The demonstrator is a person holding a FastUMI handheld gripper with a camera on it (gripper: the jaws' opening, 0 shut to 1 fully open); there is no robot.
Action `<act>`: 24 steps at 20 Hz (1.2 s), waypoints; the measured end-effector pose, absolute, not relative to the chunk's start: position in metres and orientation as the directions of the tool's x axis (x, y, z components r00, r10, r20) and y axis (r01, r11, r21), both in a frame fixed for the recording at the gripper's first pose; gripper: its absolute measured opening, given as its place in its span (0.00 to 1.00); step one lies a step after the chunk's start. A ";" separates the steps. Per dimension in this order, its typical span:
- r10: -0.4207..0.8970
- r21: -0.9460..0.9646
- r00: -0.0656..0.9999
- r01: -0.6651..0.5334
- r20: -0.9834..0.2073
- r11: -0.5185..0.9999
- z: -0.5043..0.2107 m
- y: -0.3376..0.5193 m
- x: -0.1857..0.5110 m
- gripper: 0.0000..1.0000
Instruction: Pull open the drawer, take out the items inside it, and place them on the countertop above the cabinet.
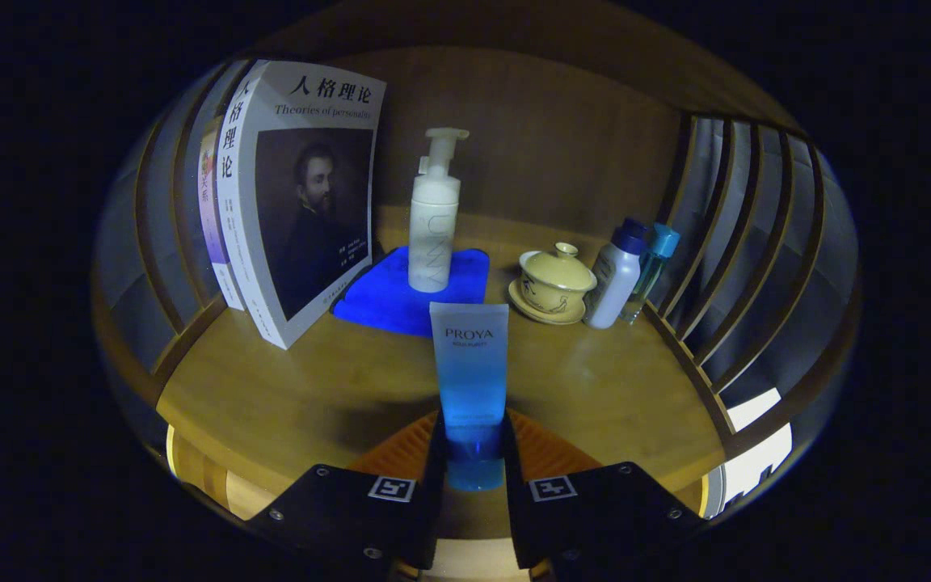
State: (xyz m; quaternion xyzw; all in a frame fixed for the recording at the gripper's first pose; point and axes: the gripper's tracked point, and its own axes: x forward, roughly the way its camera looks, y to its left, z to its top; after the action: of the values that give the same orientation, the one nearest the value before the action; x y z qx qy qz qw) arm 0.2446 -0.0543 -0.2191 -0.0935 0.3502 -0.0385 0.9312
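A blue tube (pixel 471 372) with a white upper part stands upright between my two fingers, its blue cap end low between the pads. My gripper (pixel 472 440) is shut on the tube, held over the front part of the wooden countertop (pixel 288 396). Whether the tube's cap touches the wood I cannot tell. Beyond the tube a white pump bottle (pixel 433 222) stands on a blue cloth (pixel 389 299). The drawer below is out of sight.
Upright books (pixel 296 194) lean at the left of the countertop. A yellow lidded cup on a saucer (pixel 553 283), a white bottle with a dark cap (pixel 616 275) and a slim blue-capped bottle (pixel 653 271) stand at the right. Slatted wooden sides (pixel 744 267) flank the shelf.
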 end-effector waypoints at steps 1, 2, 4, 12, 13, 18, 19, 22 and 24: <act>-0.125 -0.186 0.750 0.003 -0.650 0.983 -0.225 -0.053 0.247 0.41; -0.114 -0.173 0.744 -0.003 -0.659 0.985 -0.231 -0.052 0.247 0.42; -0.097 -0.152 0.768 -0.001 -0.633 0.988 -0.231 -0.054 0.254 0.46; -0.061 0.108 0.899 0.119 -0.434 0.987 -0.178 -0.064 0.236 0.97; -0.065 0.101 0.913 0.115 -0.403 0.988 -0.165 -0.064 0.227 0.96; -0.093 0.031 0.971 0.103 -0.218 0.994 -0.099 -0.051 0.173 0.95; -0.086 0.018 0.978 0.091 -0.192 0.996 -0.090 -0.044 0.159 0.95; -0.051 -0.003 0.989 0.051 -0.142 0.999 -0.079 -0.020 0.118 0.95; -0.011 -0.009 0.994 0.010 -0.109 1.000 -0.079 0.000 0.092 0.95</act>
State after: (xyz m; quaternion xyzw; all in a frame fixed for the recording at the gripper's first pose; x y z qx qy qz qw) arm 0.0918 -0.0004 -0.0787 -0.0042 0.0546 -0.0051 0.9985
